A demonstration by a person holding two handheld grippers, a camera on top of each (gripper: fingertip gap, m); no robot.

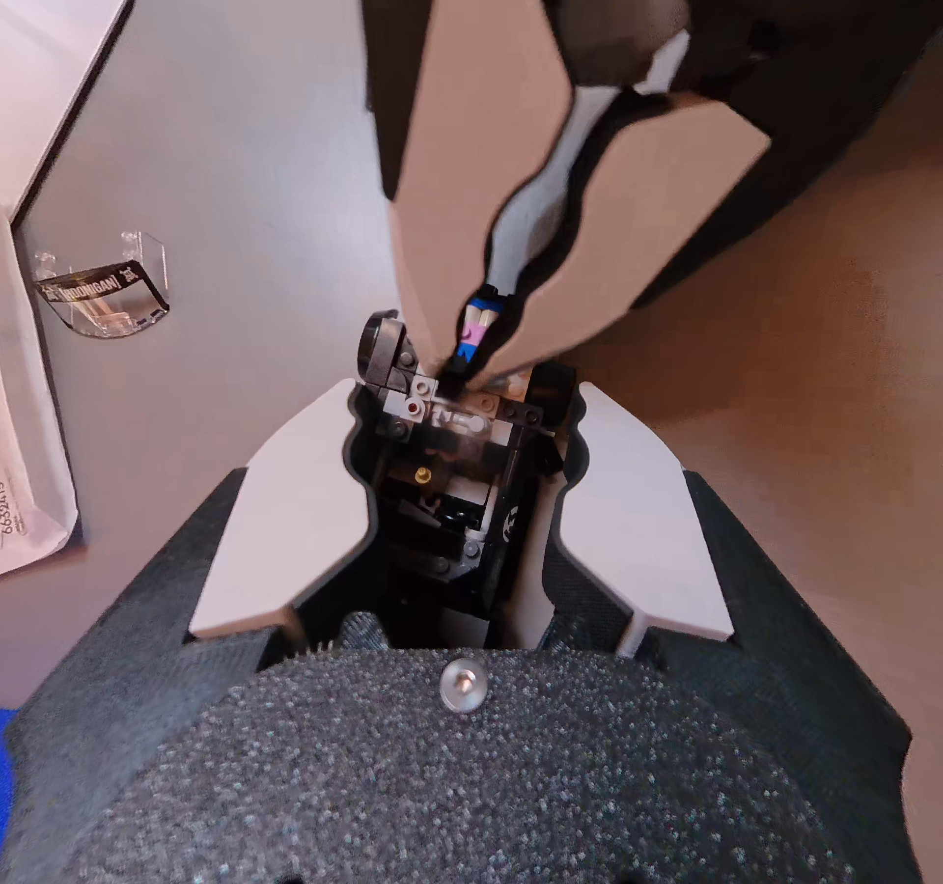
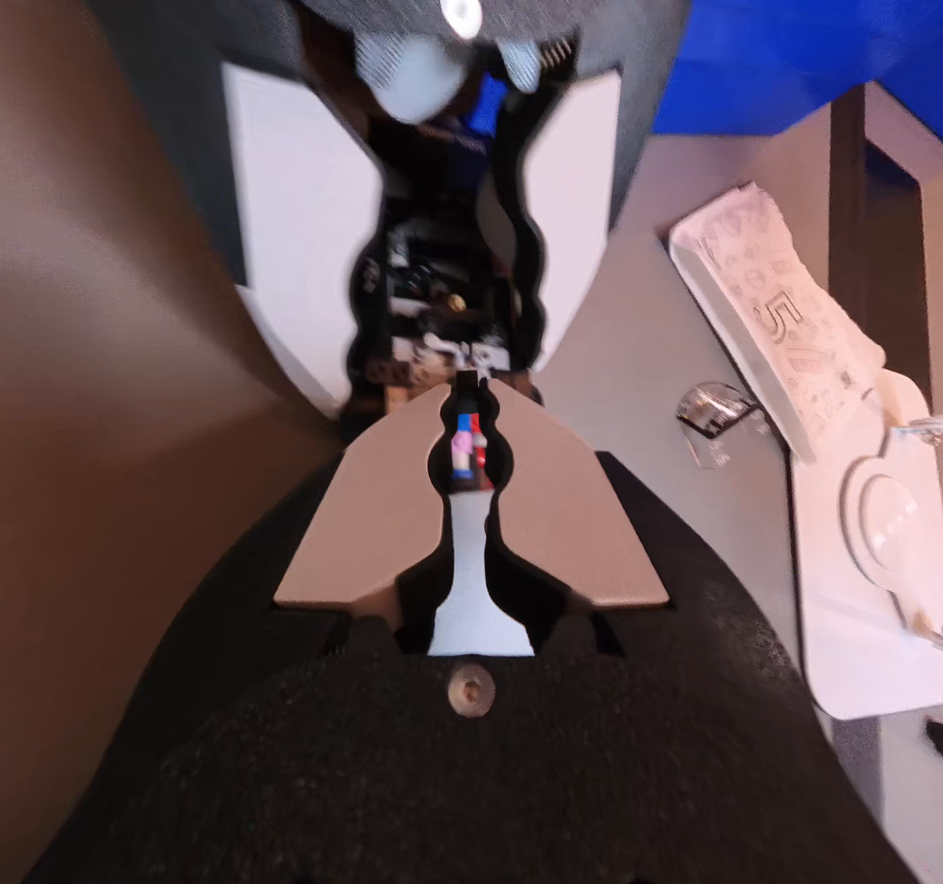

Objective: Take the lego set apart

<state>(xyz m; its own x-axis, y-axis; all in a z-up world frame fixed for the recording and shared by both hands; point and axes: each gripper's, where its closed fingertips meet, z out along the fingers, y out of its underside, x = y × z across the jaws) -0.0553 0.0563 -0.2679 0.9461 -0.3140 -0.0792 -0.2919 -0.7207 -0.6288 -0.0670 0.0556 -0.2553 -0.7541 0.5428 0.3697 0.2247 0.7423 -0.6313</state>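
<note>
Since the lego set (image 1: 449, 482) is a light, rigid build of small black and grey pieces held only by stud friction, it is judged stiff but liable to shed parts if squeezed off-axis; hold is best taken on the solid side walls, with single pieces pinched low, close to their studs. The set is gripped off the tabletop (image 1: 245, 155) between the white jaws of the left gripper (image 1: 462, 400), which are spread about the width of the body and clamped on its flanks. A small colourful figure (image 1: 474, 331) at the front end of the set is pinched by the right gripper (image 2: 472, 395), whose tan jaws are nearly together with only a narrow gap, closed on the figure. Whether the figure is already free of the set cannot be told. A clear curved piece (image 1: 109, 293) lies well apart on the tabletop, beside a white paper bag (image 2: 755, 298).
</note>
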